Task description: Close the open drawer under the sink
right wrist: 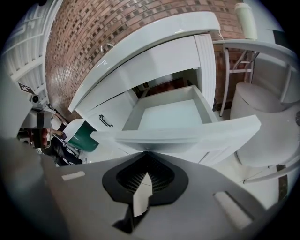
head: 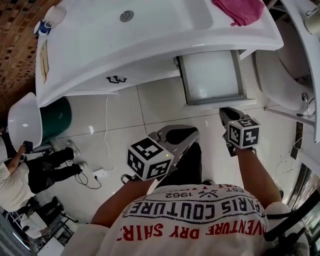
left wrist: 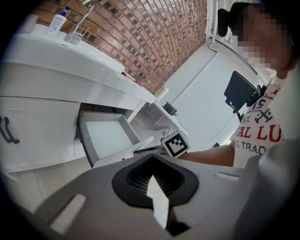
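Observation:
The white drawer (head: 212,75) under the sink (head: 150,30) stands pulled out and empty, its front panel (head: 220,103) toward me. It also shows in the left gripper view as the drawer (left wrist: 105,136) and in the right gripper view as the drawer (right wrist: 173,115). My right gripper (head: 229,114) is shut, its tip just below the front panel (right wrist: 187,133); whether it touches I cannot tell. The right gripper (right wrist: 146,153) holds nothing. My left gripper (head: 177,135) hangs shut and empty over the floor, left of the drawer and short of it. The left gripper (left wrist: 152,158) points at the drawer's side.
A toilet (head: 280,75) stands right of the drawer. A pink cloth (head: 240,10) lies on the sink top. A green bin (head: 55,117) sits left of the vanity, near a person (head: 20,175). A cable with a plug (head: 100,172) lies on the tiled floor.

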The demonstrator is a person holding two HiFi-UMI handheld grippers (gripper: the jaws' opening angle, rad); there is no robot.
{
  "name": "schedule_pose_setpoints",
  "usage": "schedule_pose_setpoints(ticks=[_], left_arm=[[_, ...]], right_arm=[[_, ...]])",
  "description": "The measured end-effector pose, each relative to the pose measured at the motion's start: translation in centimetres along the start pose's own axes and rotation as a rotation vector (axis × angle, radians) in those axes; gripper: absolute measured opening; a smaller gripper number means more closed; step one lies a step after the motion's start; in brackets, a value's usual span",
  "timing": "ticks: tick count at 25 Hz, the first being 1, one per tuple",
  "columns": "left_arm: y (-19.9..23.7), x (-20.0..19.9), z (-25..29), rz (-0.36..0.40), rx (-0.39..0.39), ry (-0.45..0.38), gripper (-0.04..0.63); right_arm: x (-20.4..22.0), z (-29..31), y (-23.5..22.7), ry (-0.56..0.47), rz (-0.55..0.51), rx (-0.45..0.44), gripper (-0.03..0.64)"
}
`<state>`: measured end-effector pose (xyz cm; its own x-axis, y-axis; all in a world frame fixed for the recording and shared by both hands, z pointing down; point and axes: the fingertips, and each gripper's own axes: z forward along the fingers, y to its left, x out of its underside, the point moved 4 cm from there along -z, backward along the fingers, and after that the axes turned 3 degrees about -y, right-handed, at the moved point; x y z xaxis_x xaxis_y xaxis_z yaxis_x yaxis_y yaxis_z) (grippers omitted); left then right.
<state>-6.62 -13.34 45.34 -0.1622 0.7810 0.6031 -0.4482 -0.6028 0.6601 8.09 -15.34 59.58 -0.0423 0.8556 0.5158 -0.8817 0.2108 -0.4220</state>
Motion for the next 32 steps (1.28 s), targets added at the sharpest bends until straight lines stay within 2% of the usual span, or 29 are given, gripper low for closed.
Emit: schedule_pose_setpoints(ticks=[7,15,26,32], left_arm=[[1.5,-0.1,-0.6,-0.019,-0.002,0.003,-0.009],[2.4,-1.2,-1.2,-0.019,-0.008,-0.023,-0.009],[4.2,-2.6,-1.5,-0.016,-0.034,-0.028,-0.009],[4.8,-2.7,-1.0,-0.021,-0.031,-0.018,-0.009]], right_arm=[[-2.3,1.5,-0.4,-0.026,0.046,0.020,0.008],[-6.0,3.3,-1.4,-0.058,0.053,0.032,0.009],[-11.8,6.4,-2.6,-0.130,0.053,0.048,0.009],[-14.6,8.2,-3.3,-0.181,0.090,0.054,0.009]])
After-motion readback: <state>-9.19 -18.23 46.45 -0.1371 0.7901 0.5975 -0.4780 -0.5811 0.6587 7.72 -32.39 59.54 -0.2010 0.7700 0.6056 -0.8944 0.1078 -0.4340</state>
